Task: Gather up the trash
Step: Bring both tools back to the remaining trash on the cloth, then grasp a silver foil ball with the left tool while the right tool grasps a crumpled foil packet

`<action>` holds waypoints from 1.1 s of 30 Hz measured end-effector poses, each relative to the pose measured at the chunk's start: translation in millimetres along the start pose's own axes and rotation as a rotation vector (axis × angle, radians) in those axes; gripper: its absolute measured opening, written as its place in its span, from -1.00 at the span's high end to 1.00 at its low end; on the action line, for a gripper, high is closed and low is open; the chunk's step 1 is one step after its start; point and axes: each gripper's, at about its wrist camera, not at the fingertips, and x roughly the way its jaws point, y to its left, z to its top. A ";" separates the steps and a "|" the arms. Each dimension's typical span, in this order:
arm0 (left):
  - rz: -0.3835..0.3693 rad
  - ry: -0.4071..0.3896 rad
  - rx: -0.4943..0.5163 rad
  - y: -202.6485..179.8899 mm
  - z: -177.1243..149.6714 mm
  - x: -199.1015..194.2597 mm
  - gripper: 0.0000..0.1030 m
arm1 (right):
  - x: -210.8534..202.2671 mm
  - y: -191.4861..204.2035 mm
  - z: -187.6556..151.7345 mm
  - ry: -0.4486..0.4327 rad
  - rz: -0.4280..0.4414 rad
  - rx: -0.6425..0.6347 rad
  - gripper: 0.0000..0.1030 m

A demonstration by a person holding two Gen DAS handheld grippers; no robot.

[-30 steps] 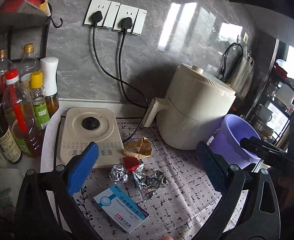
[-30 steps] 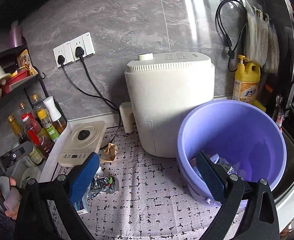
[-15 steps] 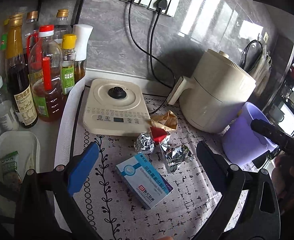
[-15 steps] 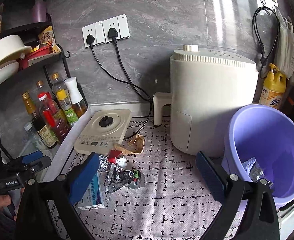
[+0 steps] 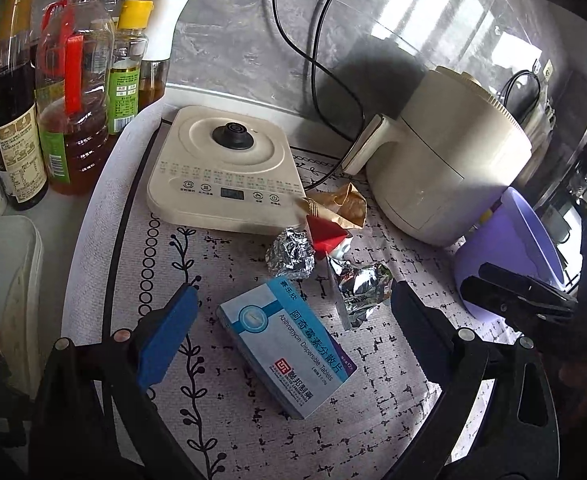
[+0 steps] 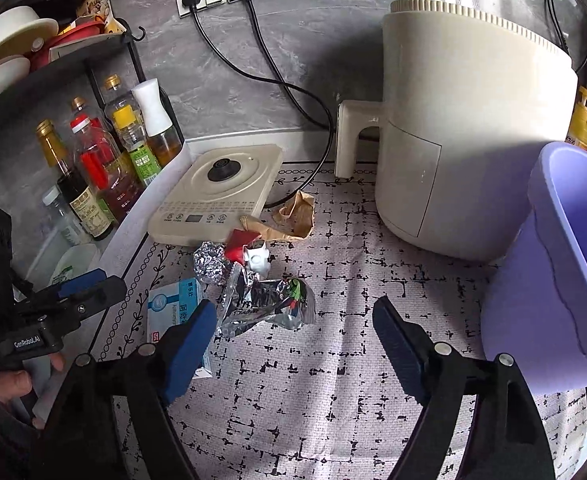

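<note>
Item: medicine box framed between the spread fingers of the left gripper, nothing held.

Detail, near to far: the box lies flat on the patterned mat, long axis slanted from near-right to far-left across the jaw line; the left gripper is the nearer, the right gripper is likewise spread and empty, directed at the crumpled foil wrapper. Beyond are noted a foil ball, red scrap, brown paper. The purple bin stands at right. Compared with a second ago, the left gripper is lower and closer to the box.
</note>
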 end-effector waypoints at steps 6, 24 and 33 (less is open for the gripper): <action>-0.026 0.038 0.000 1.4 13.3 26.1 -0.39 | 32.3 0.1 7.4 0.059 0.016 0.006 -0.34; -0.045 0.144 -0.018 2.4 24.7 96.5 -0.01 | 96.1 0.3 15.3 0.203 0.025 -0.009 -0.11; -0.022 0.137 -0.014 3.1 22.6 92.4 0.63 | 103.4 -2.1 8.9 0.254 0.047 -0.013 0.83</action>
